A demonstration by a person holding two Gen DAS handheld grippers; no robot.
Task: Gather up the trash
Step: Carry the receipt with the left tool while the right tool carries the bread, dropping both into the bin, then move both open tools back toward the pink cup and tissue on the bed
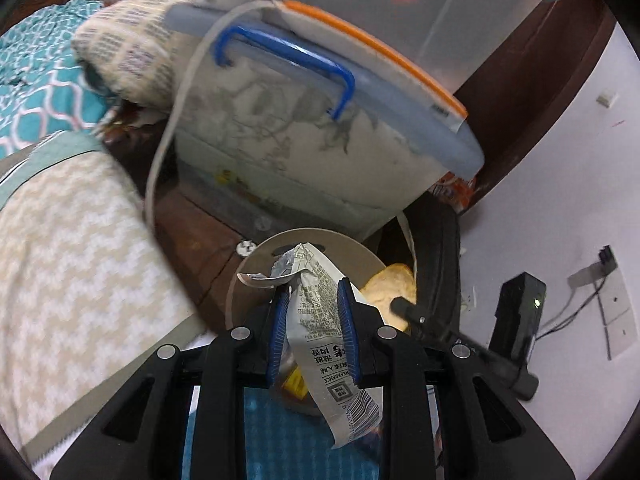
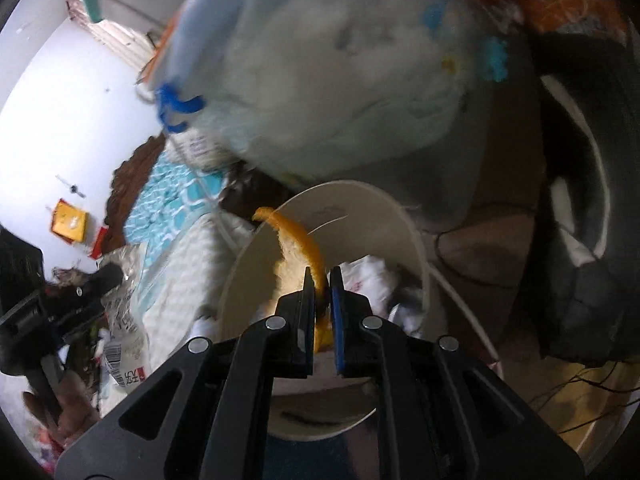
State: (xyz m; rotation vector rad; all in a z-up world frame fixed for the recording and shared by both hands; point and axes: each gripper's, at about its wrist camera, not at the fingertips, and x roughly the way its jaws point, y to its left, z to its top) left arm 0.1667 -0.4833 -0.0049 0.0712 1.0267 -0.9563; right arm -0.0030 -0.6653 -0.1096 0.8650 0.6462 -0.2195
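My left gripper (image 1: pixel 314 300) is shut on a crumpled silver-white snack wrapper (image 1: pixel 320 320) with black print and a barcode, which hangs down between the blue pads (image 1: pixel 347 312). It hovers over the rim of a round beige waste bin (image 1: pixel 320 238). My right gripper (image 2: pixel 322 276) is shut on a curled strip of orange peel (image 2: pixel 304 240) just above the same bin (image 2: pixel 404 216), which holds crumpled white paper (image 2: pixel 372 280). The peel (image 1: pixel 390 292) and the right gripper's tip (image 1: pixel 404 306) show at the right in the left wrist view. In the right wrist view the wrapper (image 2: pixel 124 320) appears at the far left.
A translucent storage box (image 1: pixel 320 152) with a blue handle stands right behind the bin. A bed with a beige zigzag blanket (image 1: pixel 72 248) and a pillow (image 1: pixel 132 52) lies to the left. A dark bag (image 2: pixel 592 240), a white cable (image 1: pixel 168 128) and a wall socket (image 1: pixel 612 300) are to the right.
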